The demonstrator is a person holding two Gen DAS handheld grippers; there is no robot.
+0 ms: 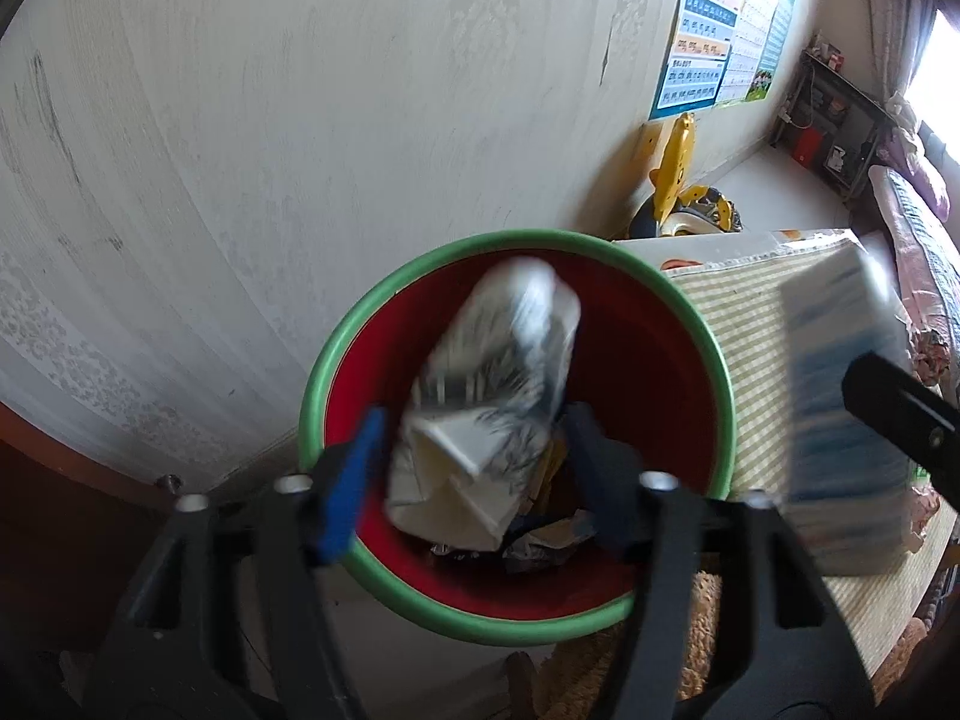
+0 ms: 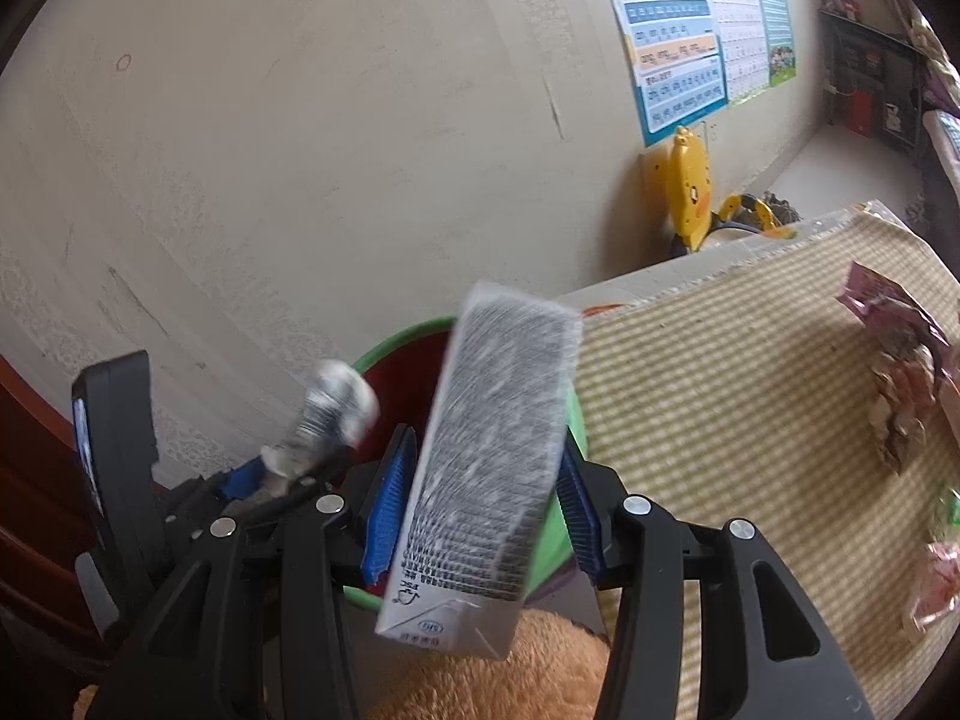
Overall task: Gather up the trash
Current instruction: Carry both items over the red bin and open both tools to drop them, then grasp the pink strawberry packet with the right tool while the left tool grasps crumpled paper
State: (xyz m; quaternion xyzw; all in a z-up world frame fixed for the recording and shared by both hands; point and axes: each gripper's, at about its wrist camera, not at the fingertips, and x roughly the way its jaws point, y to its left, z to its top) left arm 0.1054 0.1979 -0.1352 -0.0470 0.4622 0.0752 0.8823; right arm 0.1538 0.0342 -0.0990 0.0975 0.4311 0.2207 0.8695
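Observation:
A red bin with a green rim (image 1: 336, 372) stands against the wall. My left gripper (image 1: 474, 438) hangs over it, open. A crumpled white and grey carton (image 1: 492, 396), blurred, sits loose between the blue pads with a gap on each side. Foil and paper scraps (image 1: 540, 540) lie at the bin's bottom. My right gripper (image 2: 486, 450) is shut on a tall grey-printed drink carton (image 2: 492, 468), held upright beside the bin's rim (image 2: 408, 342). In the left wrist view that carton (image 1: 840, 420) shows at the right, blue and white.
A low table under a green checked cloth (image 2: 720, 390) stands right of the bin, with pink wrappers (image 2: 900, 372) near its right side. A yellow toy (image 2: 693, 192) leans on the wall behind. Orange plush fabric (image 2: 510, 672) lies below the grippers.

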